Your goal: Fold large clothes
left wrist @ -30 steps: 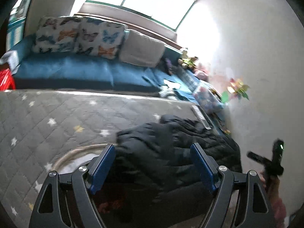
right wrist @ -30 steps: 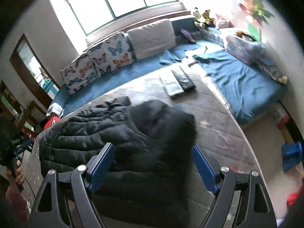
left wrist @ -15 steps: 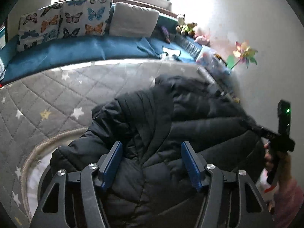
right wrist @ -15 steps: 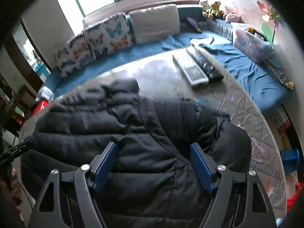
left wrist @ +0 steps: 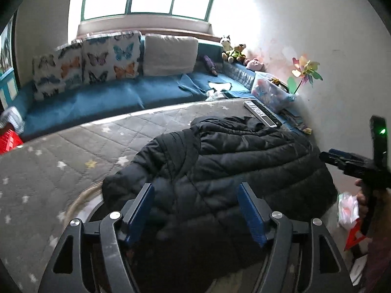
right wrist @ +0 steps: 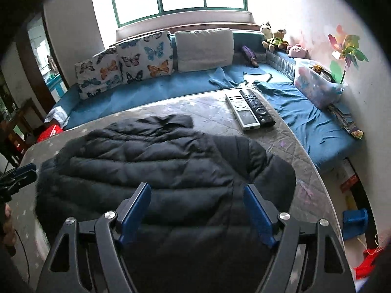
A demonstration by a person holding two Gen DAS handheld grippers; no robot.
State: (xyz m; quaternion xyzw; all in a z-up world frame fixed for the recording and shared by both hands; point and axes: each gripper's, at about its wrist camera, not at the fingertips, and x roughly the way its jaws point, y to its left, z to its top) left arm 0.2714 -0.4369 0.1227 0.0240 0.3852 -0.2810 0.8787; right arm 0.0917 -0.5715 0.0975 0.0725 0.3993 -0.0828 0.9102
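A black quilted puffer jacket [left wrist: 220, 168] lies spread on the grey star-patterned quilted table cover [left wrist: 61, 161], with one sleeve folded across its body. It also shows in the right wrist view [right wrist: 151, 168]. My left gripper [left wrist: 196, 207] is open and empty, held above the jacket's near left part. My right gripper [right wrist: 196, 207] is open and empty above the jacket's near right part. The right gripper also shows in the left wrist view [left wrist: 352, 163], beside the jacket's right edge. The left gripper shows at the left edge of the right wrist view [right wrist: 19, 175].
Two remote controls [right wrist: 249, 109] lie on the table's far right corner. A blue sofa [right wrist: 171, 88] with butterfly cushions [right wrist: 144, 58] runs behind the table. A clear toy box [right wrist: 317, 85] and pinwheel [right wrist: 347, 51] stand by the right wall.
Both grippers have drawn back and risen from the jacket, so more of the room shows. The jacket lies about as it did half a second ago.
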